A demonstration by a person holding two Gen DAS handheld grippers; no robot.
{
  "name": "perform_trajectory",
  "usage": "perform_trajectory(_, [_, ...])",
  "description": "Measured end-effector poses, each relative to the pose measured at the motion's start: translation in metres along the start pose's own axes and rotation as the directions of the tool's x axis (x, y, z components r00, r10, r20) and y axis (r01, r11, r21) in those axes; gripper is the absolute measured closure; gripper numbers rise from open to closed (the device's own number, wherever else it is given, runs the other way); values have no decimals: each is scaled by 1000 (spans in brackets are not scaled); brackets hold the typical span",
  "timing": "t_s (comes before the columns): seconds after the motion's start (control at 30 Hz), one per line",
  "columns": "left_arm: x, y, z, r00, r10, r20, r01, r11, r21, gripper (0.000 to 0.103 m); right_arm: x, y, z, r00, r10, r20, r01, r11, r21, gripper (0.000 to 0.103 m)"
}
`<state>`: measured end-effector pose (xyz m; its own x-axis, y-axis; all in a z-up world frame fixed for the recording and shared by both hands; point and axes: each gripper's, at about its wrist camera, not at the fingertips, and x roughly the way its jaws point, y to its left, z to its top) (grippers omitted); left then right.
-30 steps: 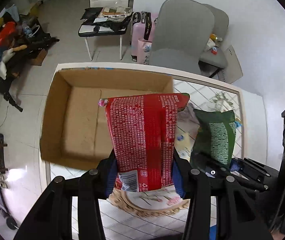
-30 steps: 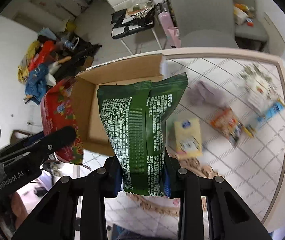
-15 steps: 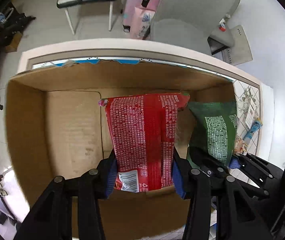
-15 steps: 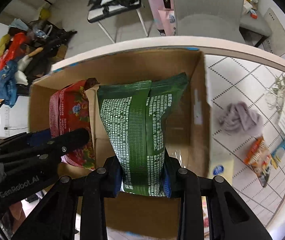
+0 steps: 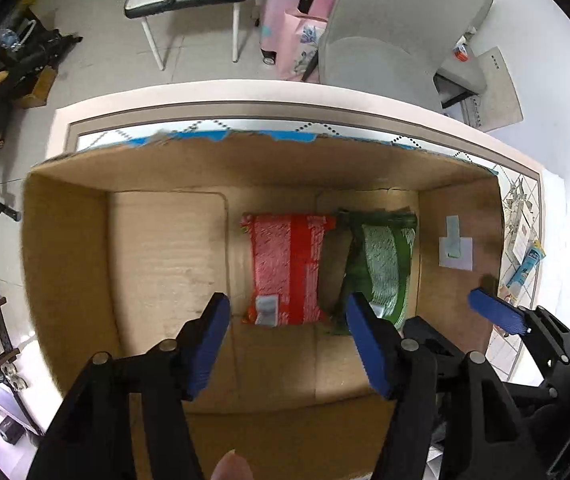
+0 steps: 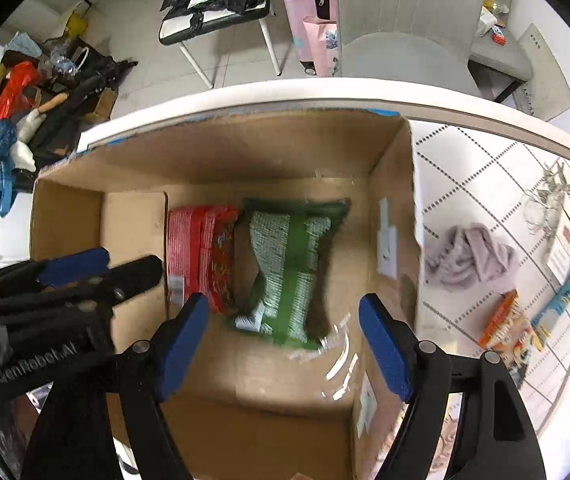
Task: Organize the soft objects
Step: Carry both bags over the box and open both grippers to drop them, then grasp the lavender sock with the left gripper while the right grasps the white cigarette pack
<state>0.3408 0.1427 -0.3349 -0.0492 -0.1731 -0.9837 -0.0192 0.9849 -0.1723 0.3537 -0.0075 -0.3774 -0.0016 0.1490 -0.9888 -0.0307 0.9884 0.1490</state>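
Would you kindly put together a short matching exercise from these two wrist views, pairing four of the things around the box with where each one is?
Things:
1. red packet
2. green packet
3. grey cloth
4. blue tube

Places:
A. crumpled on the table, just outside the cardboard box
B. in the box, on the side nearer the left gripper
C. near the table's far right edge
D. in the box, below the right gripper

Pairs: 1-B, 2-D, 3-A, 4-C
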Motion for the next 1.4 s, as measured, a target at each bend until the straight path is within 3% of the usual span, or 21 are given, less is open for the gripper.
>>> perform_trajectory(0.03, [-6,2,-7,1000,-4,16,4,1000,0,39,-3,1,-4,1000,-1,1,1,1000,-1,16])
perform_trajectory(0.1, [-13,3,-16,999,8,33,-8,1000,9,12,-11,4,-16,1000,-5,5,5,1000,-12,7])
perform_trajectory(0.43, [-69,-6,-79,982,64,180,-73,996,45,5,-65,16,-79,997,-21,73,25,998,-54,5])
perform_trajectory(0.7, [-101,-20,-130,967,87,239,-97,995,29,5,-110,13,-131,991,-9,133,19,997,-74,5])
perform_trajectory(0.9, [-119,-41,-150,953,100,286,-113,993,29,5,-130,-3,-152,989,27,144,-18,998,-64,5])
perform_trajectory(1.0, [-135,-70,-155,935,124,332,-152,987,59,5,-147,-25,-159,983,50,177,-44,998,-37,5])
perform_trajectory(1.17, [-145,-130,-151,933,74,352,-119,987,109,5,-177,-94,-161,972,82,219,-93,995,37,5])
perform_trajectory(1.3, [-127,-186,-128,953,22,304,-63,990,127,5,-188,-169,-154,974,57,219,-86,988,126,5])
perform_trajectory(1.4, [-97,-221,-98,976,-40,214,19,995,99,5,-182,-232,-141,979,31,203,-75,974,212,5])
